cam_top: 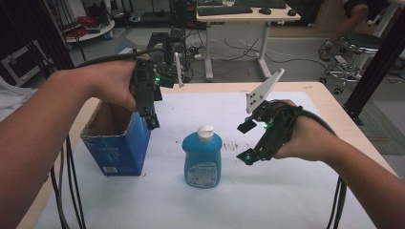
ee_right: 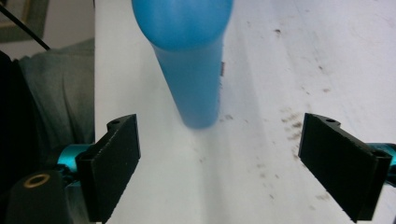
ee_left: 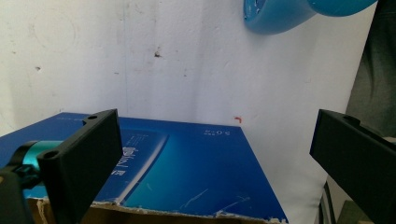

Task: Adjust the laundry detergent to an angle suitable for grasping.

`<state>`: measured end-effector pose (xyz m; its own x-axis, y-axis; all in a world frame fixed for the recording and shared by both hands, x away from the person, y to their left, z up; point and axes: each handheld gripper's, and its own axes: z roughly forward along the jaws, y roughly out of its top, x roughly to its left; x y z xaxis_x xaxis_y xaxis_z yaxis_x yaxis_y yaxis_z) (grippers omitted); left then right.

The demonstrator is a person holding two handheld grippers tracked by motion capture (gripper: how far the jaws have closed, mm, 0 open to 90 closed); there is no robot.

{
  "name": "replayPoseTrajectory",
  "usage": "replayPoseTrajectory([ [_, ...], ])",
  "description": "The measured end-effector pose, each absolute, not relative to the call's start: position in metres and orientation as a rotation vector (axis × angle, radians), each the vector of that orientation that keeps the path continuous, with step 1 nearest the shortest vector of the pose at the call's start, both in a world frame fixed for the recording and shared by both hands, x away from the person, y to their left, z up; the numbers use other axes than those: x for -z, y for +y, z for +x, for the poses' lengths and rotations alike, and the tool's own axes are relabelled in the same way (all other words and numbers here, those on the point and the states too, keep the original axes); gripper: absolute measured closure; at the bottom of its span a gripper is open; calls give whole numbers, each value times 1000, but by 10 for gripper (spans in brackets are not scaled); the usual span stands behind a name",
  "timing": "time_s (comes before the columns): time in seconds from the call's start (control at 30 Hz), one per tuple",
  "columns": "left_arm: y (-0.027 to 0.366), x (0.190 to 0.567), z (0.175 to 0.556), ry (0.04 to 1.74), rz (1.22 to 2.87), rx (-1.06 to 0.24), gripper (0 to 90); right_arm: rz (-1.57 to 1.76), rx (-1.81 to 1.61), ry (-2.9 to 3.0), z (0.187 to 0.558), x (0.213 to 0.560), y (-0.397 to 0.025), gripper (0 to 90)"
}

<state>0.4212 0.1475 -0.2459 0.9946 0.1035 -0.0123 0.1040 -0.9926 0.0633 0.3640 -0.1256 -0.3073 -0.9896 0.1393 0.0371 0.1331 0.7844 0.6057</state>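
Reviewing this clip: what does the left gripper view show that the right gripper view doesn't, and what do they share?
Left gripper view alone: the blue box just beyond the open jaws of the left gripper, with its torn cardboard edge at the bottom. Right gripper view alone: the jaws of the right gripper spread wide, facing the bottle's side, and a grey-green garment at the table's edge. Both share the blue bottle, standing apart from either gripper, and the stained white table cover.

Both grippers are black with green lights, teal fittings, flat black fingers (ee_right: 114, 163) with screw holes, thick black cables, grey three-cornered plates
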Motion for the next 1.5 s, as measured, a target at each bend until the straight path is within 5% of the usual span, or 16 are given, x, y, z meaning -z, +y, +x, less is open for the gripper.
replayPoseTrajectory([
  [0.07, 147, 246, 421, 161, 3072, 11, 24, 234, -938, 2954, 366, 301, -126, 11],
  [0.93, 145, 244, 417, 143, 3073, 22, 24, 78, -225, 3161, 378, 265, -133, 12],
  [1.5, 142, 246, 420, 152, 3076, 38, 24, 38, -125, 3185, 381, 248, -134, 11],
])
